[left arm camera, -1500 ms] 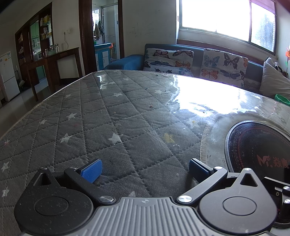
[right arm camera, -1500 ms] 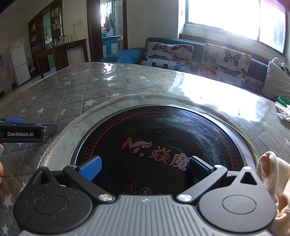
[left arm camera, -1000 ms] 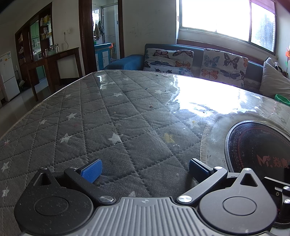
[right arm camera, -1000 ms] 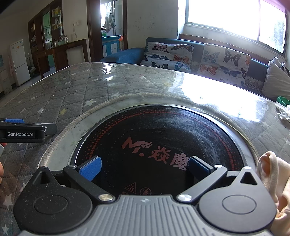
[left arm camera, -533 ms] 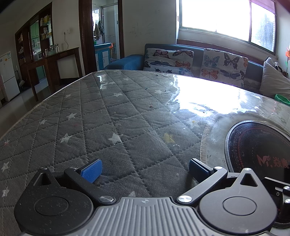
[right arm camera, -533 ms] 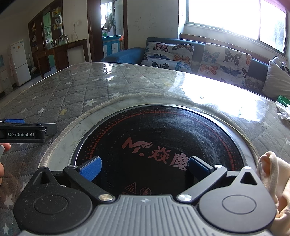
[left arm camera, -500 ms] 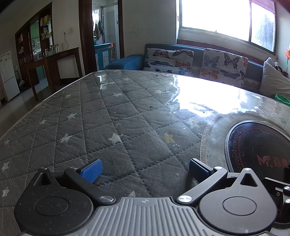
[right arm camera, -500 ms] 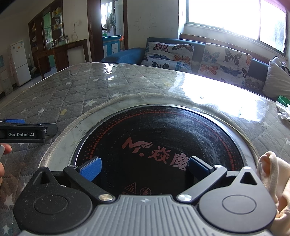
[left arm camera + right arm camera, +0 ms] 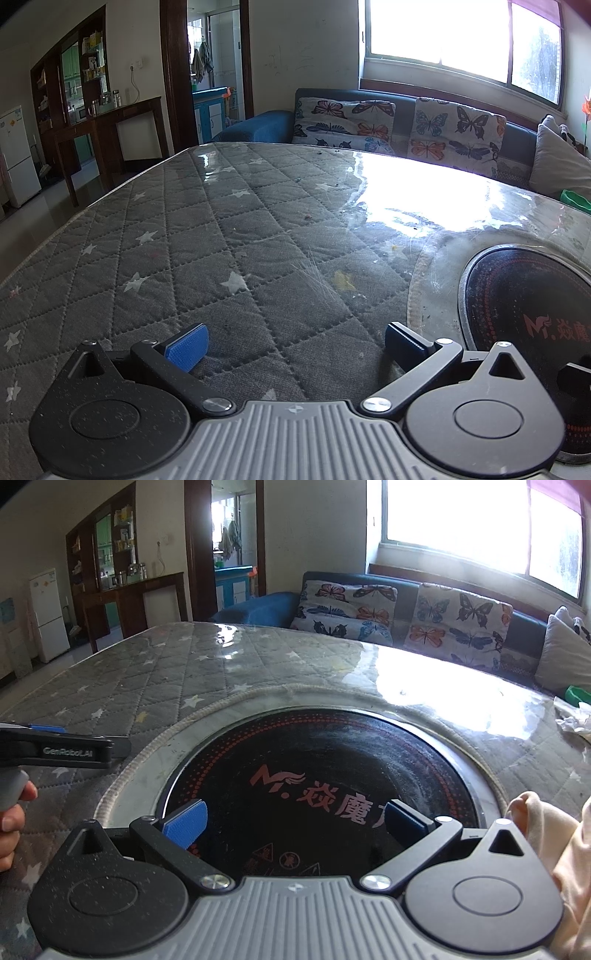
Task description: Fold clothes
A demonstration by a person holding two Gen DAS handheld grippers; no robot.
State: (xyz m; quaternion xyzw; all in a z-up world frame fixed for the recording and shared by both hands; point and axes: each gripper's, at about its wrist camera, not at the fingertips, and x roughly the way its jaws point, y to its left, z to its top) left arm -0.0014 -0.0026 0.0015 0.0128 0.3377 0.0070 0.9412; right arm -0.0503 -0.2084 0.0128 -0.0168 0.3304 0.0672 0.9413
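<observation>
A pale peach garment (image 9: 561, 853) lies bunched at the right edge of the right wrist view, beside my right gripper (image 9: 295, 821). That gripper stands open over the black round cooktop (image 9: 332, 775) with nothing between its fingers. My left gripper (image 9: 295, 341) is open too, low over the grey quilted star-print table cover (image 9: 221, 240), holding nothing. Seen from the side, the left gripper (image 9: 62, 751) appears at the left of the right wrist view, with a hand (image 9: 13, 812) on its handle.
The cooktop (image 9: 524, 314) is set into the table under a glossy clear sheet. Crumpled white paper (image 9: 576, 720) and a green object (image 9: 576, 694) lie at the far right table edge. A sofa with butterfly cushions (image 9: 406, 125) runs behind the table.
The right wrist view has shifted slightly, and the left gripper and hand now sit a little higher and further in at its left edge. The left wrist view is unchanged.
</observation>
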